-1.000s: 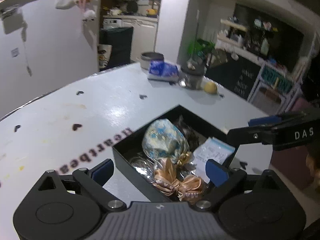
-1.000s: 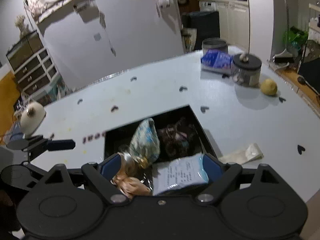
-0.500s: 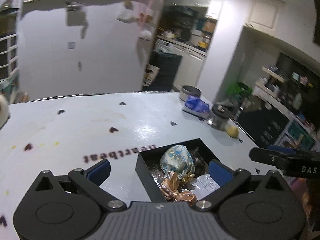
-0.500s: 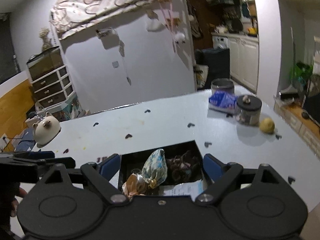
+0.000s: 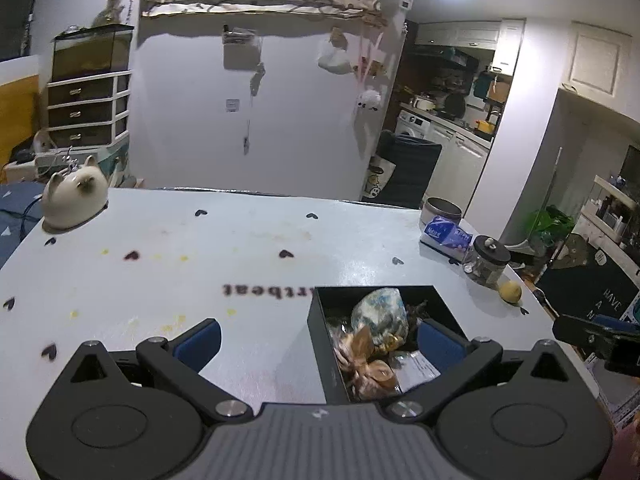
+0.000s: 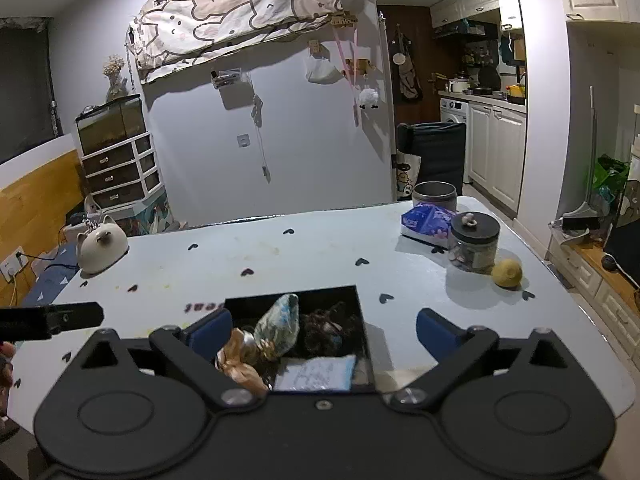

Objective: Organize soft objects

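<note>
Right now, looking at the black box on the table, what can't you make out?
- Black box, right wrist view: near wall cut off by the right tool's body.
- White packet: print too small to read.
- Dark bundle: too dim to tell what it is.
- Bronze ribbon item, left wrist view: lower part behind the left tool.
- Table lettering: partly covered by the box.

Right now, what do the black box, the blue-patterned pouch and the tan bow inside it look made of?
Black box: rigid matte card or plastic, judging by its straight thin walls. Blue-patterned pouch: soft printed fabric, gathered at one end. Tan bow: glossy satin-like ribbon, with shiny folds. All judged by look only.
</note>
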Motion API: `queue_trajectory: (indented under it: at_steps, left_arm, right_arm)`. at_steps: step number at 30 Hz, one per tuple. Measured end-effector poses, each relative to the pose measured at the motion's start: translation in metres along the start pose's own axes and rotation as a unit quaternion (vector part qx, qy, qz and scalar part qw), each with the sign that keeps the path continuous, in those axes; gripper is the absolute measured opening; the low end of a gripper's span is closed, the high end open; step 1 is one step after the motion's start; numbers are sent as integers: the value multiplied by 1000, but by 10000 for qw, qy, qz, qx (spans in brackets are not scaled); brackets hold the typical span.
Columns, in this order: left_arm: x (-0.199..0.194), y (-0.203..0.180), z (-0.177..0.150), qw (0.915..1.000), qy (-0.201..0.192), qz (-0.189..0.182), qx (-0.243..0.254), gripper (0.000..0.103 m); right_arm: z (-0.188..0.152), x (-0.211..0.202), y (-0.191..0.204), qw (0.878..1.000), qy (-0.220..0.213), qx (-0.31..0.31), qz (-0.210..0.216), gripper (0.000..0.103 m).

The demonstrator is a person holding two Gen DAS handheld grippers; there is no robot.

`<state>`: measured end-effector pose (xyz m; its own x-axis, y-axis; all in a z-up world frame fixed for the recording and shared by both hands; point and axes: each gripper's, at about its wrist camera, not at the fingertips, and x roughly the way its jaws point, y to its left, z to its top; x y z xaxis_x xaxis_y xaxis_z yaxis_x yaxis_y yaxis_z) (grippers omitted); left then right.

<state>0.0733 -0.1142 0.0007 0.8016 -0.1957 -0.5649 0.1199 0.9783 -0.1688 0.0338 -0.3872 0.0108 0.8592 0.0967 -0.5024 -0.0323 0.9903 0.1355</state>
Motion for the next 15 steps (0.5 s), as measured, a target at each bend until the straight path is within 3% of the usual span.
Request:
queue_trajectory:
  at_steps: [4,15]
  left_arm:
    - [-11,-9,-15,10000,3,0,-96,103]
    - [-39,-37,-52,9991,-28,429,53,103]
  right_arm:
    - [-10,-11,-9,9999,-27,-127,57,103]
    - [-30,-35,-21,9995,-55,-295,108,103]
